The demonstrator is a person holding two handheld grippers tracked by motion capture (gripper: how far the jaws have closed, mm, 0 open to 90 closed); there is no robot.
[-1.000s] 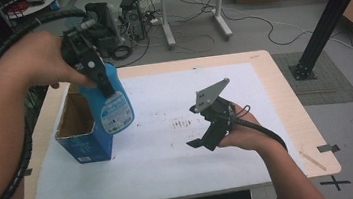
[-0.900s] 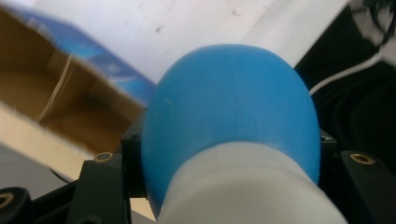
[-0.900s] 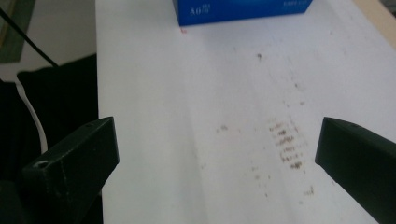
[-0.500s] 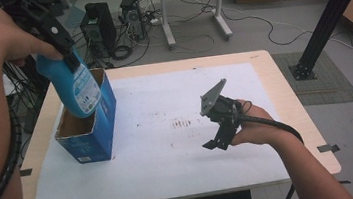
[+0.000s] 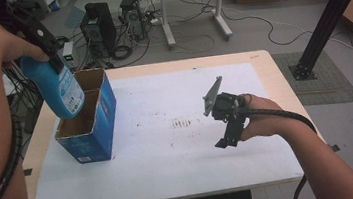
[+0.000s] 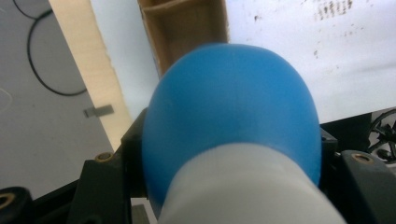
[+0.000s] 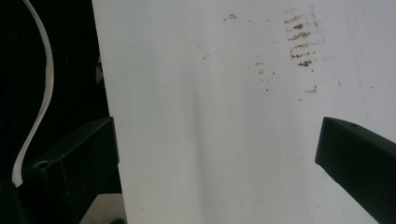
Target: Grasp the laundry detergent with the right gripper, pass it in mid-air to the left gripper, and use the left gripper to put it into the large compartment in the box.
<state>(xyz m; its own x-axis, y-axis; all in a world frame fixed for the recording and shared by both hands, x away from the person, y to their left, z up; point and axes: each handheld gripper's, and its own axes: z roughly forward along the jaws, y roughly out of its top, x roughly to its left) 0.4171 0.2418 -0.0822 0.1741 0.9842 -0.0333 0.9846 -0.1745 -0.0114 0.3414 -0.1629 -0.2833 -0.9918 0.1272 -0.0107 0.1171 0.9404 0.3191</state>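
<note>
Left gripper (image 5: 39,37) jaws clamped on blue plastic bottle (image 5: 57,90), hanging over open blue cardboard box (image 5: 97,119), w/ base near rim. Right gripper (image 5: 228,131) jaws wide apart, empty, over white-papered tabletop (image 5: 171,160). Centre over compartment, lower straight, avoid divider.

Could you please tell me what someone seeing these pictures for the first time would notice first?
The blue bottle stands out, held up by the left gripper over the open blue cardboard box at the left of the table. Next comes the right gripper, jaws apart and holding nothing, above the white sheet near some brown smudges.
</note>
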